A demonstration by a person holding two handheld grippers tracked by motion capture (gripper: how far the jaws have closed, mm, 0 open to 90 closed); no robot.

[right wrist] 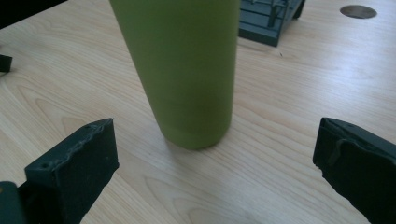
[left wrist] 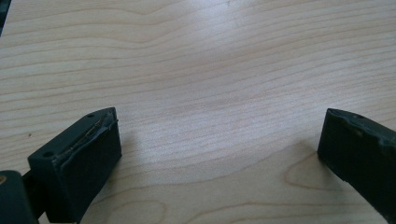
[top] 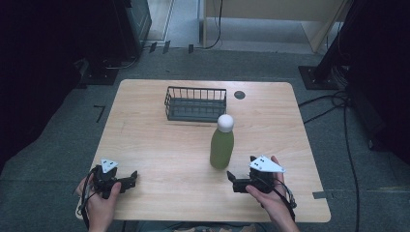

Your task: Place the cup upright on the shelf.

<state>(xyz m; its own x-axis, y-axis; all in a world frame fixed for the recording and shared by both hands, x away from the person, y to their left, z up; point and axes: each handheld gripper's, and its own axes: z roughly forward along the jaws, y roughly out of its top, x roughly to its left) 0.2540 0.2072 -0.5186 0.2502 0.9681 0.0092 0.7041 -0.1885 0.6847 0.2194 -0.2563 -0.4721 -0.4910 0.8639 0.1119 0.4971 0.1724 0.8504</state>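
A green bottle (top: 222, 147) with a white cap stands upright near the middle of the wooden table (top: 159, 145). My right gripper (top: 233, 181) is open just in front of and to the right of it; in the right gripper view the green bottle (right wrist: 187, 70) rises close ahead between the two spread jaws, untouched. My left gripper (top: 133, 178) rests open near the table's front left. In the left gripper view only bare wood (left wrist: 210, 93) lies between its jaws.
A dark wire basket (top: 196, 103) sits at the back of the table, beyond the bottle, and also appears as the basket (right wrist: 268, 18) in the right gripper view. A round cable hole (top: 239, 94) lies at the back right. Cables trail on the floor to the right.
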